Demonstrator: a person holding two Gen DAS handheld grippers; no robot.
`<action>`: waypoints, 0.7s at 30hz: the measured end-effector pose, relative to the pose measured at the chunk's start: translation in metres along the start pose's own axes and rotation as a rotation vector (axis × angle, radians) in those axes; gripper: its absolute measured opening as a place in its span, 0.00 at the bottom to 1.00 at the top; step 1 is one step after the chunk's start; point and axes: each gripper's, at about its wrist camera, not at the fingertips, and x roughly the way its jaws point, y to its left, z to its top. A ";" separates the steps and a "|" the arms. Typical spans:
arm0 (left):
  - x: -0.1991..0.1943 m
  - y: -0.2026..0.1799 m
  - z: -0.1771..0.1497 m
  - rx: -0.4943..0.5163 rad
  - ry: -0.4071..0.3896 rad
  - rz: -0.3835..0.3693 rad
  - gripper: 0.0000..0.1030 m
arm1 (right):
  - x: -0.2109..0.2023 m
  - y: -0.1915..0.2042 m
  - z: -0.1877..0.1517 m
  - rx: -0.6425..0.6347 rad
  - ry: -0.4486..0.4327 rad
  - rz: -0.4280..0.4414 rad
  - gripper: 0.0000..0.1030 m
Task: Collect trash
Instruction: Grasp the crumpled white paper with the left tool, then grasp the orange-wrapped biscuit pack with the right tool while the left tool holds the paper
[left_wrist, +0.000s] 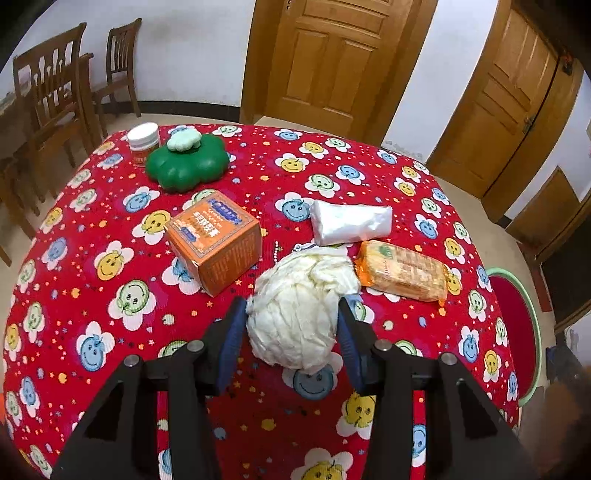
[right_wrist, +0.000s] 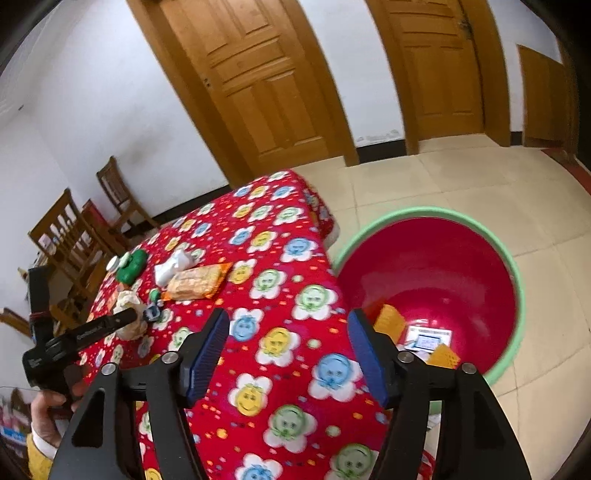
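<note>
My left gripper (left_wrist: 291, 306) has its jaws on both sides of a crumpled white paper wad (left_wrist: 299, 306) on the red flowered tablecloth (left_wrist: 110, 350); the pads touch it. The wad also shows in the right wrist view (right_wrist: 127, 301), with the left gripper (right_wrist: 142, 314) at it. My right gripper (right_wrist: 288, 321) is open and empty, above the table's right edge. Beside the table on the floor stands a red basin with a green rim (right_wrist: 436, 266), with yellow and white packaging (right_wrist: 428, 338) inside.
On the table lie an orange box (left_wrist: 216, 240), a white plastic bag (left_wrist: 349, 221), an orange biscuit pack (left_wrist: 402, 271), a green clover-shaped container (left_wrist: 186, 162) and a white jar (left_wrist: 144, 142). Wooden chairs (left_wrist: 55, 92) stand at far left. The basin (left_wrist: 517, 325) sits right of the table.
</note>
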 end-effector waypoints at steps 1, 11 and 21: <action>0.003 0.002 0.000 -0.010 0.009 -0.014 0.46 | 0.004 0.004 0.002 -0.007 0.008 0.007 0.68; -0.010 0.027 -0.001 -0.093 -0.030 -0.109 0.40 | 0.053 0.055 0.012 -0.127 0.102 0.049 0.73; -0.044 0.049 0.003 -0.123 -0.103 -0.055 0.40 | 0.109 0.099 0.021 -0.265 0.164 0.045 0.75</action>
